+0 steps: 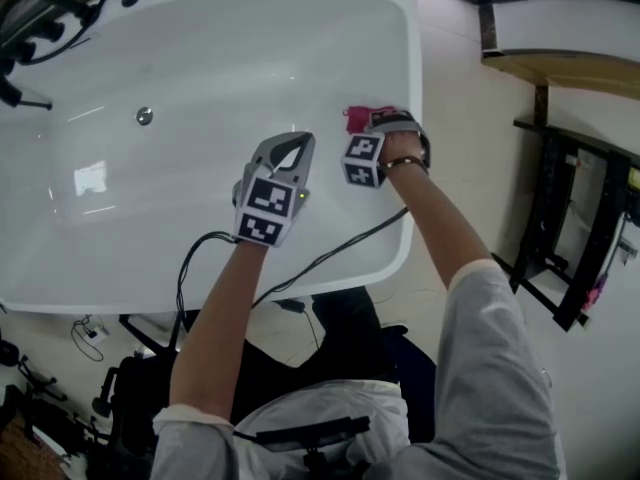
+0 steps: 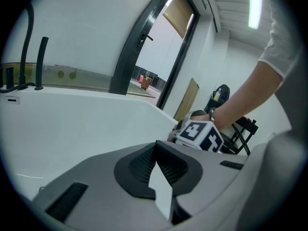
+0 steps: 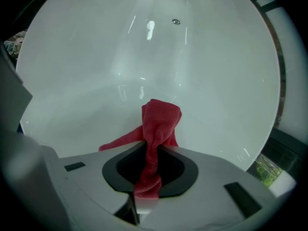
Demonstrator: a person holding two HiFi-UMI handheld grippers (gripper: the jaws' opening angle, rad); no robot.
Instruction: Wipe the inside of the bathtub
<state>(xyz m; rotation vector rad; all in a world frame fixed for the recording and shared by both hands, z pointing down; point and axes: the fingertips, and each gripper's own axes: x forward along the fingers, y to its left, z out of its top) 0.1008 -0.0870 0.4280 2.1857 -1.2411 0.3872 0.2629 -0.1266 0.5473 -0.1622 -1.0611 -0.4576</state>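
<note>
The bathtub (image 1: 180, 198) lies bare and glossy below you, with its drain (image 1: 145, 116) toward the far left end. The red cloth (image 3: 159, 121) is at the tub's right end, just inside the rim, clenched in your right tool (image 3: 147, 182). It may be touching the wall there. Your left tool (image 2: 158, 174) hangs closed on nothing above the basin's near side. Judging by this, most of the inside is still to wipe.

bright, even light | glare on bathtub (image 1: 200, 88) | fisheye edges dark, blurred
</note>
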